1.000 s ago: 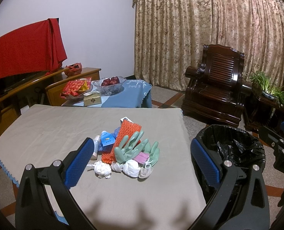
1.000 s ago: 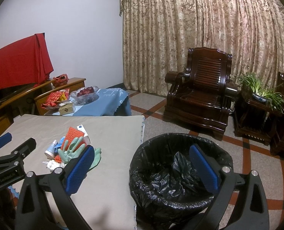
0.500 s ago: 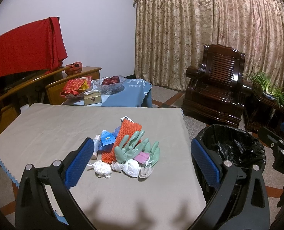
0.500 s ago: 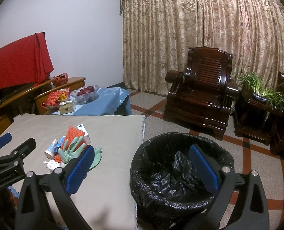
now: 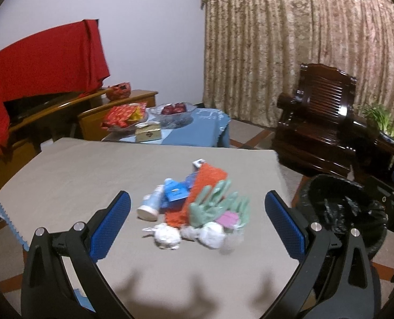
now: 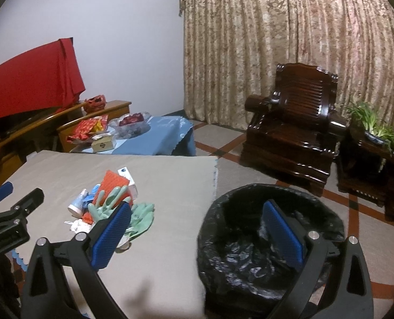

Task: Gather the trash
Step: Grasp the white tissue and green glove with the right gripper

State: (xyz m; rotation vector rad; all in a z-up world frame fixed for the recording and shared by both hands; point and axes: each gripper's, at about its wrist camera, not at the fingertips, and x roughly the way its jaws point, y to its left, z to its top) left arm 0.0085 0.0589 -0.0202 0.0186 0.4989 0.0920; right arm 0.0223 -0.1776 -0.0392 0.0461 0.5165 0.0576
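The trash sits in one small heap near the middle of the desk [image 5: 72, 175], which is covered with a grey-beige cloth. In the heap, a pair of pale green rubber gloves [image 5: 218, 207] lies over an orange mesh sleeve [image 5: 202, 183]. To their left are a small white bottle [image 5: 150, 204] lying on its side and a blue packet [image 5: 175, 192] with a white label whose print is too blurred to read. A pink scrap [image 5: 229, 218] rests on the gloves, and three crumpled white tissue balls [image 5: 166, 236] line the near edge of the heap. A white box [image 6: 129, 179] with a blue round mark pokes out behind the mesh; its lettering cannot be read.

The left gripper [image 5: 197, 220] hovers above the near side of the desk, its jaws spread wide and empty, the heap framed between its blue pads. The right gripper [image 6: 197, 235] is held over the desk's right edge, jaws likewise wide apart and holding nothing.

A trash bin [image 6: 252, 194] lined with a black bag stands on the floor just beside the desk's right side. Beyond are a low table with a blue cloth [image 6: 159, 135], a glass bowl of red fruit [image 6: 131, 122], a dark wooden armchair [image 6: 292, 130], a potted plant [image 6: 375, 125], a red cloth [image 5: 45, 50] draped over a screen, and patterned curtains [image 6: 290, 40].
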